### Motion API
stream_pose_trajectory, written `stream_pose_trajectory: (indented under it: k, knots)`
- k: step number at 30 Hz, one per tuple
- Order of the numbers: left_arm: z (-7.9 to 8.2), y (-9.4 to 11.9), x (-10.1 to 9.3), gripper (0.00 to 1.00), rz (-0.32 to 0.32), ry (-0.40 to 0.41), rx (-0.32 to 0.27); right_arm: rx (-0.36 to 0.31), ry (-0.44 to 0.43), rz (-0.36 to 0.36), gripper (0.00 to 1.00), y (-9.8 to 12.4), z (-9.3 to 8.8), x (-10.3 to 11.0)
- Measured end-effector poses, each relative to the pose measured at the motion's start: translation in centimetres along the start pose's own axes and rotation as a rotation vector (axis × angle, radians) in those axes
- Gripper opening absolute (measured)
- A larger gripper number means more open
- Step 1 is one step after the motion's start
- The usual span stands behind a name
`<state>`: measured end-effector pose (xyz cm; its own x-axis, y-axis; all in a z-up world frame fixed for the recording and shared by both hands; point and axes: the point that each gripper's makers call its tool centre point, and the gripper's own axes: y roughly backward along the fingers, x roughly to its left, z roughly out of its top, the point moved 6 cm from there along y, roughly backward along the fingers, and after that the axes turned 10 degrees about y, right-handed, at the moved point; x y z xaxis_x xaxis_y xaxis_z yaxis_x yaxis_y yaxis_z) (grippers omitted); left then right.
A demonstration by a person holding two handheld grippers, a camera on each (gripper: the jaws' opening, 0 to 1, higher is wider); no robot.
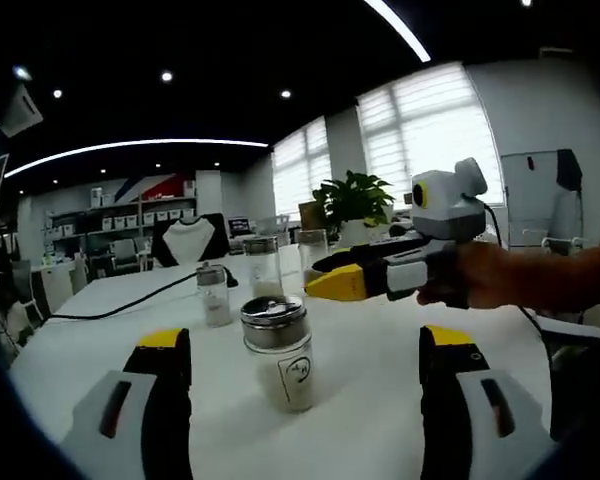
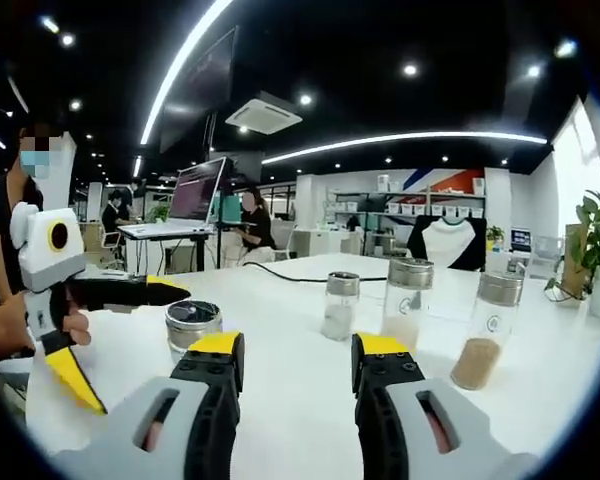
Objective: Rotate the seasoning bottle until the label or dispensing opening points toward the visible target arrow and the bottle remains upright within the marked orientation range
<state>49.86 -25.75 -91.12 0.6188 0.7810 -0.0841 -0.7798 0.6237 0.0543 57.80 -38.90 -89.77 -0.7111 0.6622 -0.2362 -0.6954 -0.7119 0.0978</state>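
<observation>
Your table [image 1: 380, 380] is white, with three more shakers [image 2: 410, 300] standing upright farther back. Your left gripper [image 1: 305, 375] is spread wide and empty, the seasoning bottle [image 1: 278, 350] upright between its jaws, untouched. Your right gripper [image 2: 295, 365] is narrower, empty, beside the bottle.

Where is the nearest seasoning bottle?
In the left gripper view, the seasoning bottle stands upright on the white table, between the left gripper jaws.

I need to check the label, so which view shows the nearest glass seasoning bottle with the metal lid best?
Left gripper view: the glass seasoning bottle with the metal lid stands whole, label visible. Right gripper view shows mostly its lid, behind that gripper's jaw.
</observation>
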Motion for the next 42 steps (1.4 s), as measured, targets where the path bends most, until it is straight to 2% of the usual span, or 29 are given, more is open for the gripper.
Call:
stream_pose_trajectory:
  k: [5,7,17,19,21,28,31,34,35,38,40,42]
  knots:
    - [0.1,0.2,-0.1,1.0,0.011,0.016,-0.009,0.005,0.027,-0.015,0.41,-2.5,0.1,-0.5]
    - [0.0,0.3,-0.1,1.0,0.011,0.021,0.006,0.017,0.028,-0.025,0.41,-3.3,-0.1,-0.8]
    - [0.1,0.6,0.0,1.0,0.011,0.028,-0.001,0.026,0.029,-0.05,0.41,-8.1,-0.6,-2.4]
    - [0.2,0.7,0.1,1.0,0.013,0.028,-0.001,0.054,0.009,-0.075,0.4,-9.0,-0.9,-2.8]
    - [0.3,0.8,0.1,1.0,0.013,0.028,-0.008,0.047,-0.02,-0.083,0.38,-9.7,-0.9,-3.0]
    - [0.3,1.1,0.3,1.0,0.013,0.035,-0.012,0.068,-0.007,-0.142,0.36,-11.3,-1.0,-3.2]
    - [0.4,1.2,0.3,1.0,0.01,0.041,-0.017,0.076,0.012,-0.194,0.35,-11.8,-0.9,-3.8]
    - [0.6,1.4,0.2,1.0,0.009,0.037,-0.039,0.075,0.01,-0.232,0.35,-12.3,-0.8,-4.1]
    - [0.8,1.5,0.1,1.0,0.015,0.021,-0.06,0.063,0.04,-0.252,0.34,-12.5,-0.7,-4.2]
    - [0.8,1.5,0.0,1.0,0.008,0.018,-0.05,0.076,0.091,-0.251,0.33,-13.2,-0.9,-4.3]
    - [0.8,1.6,0.0,1.0,0.004,0.022,-0.046,0.064,0.047,-0.247,0.33,-13.6,-0.8,-4.3]
    - [0.9,1.6,0.0,1.0,0.001,0.025,-0.047,0.056,0.044,-0.242,0.33,-14.0,-0.7,-4.3]
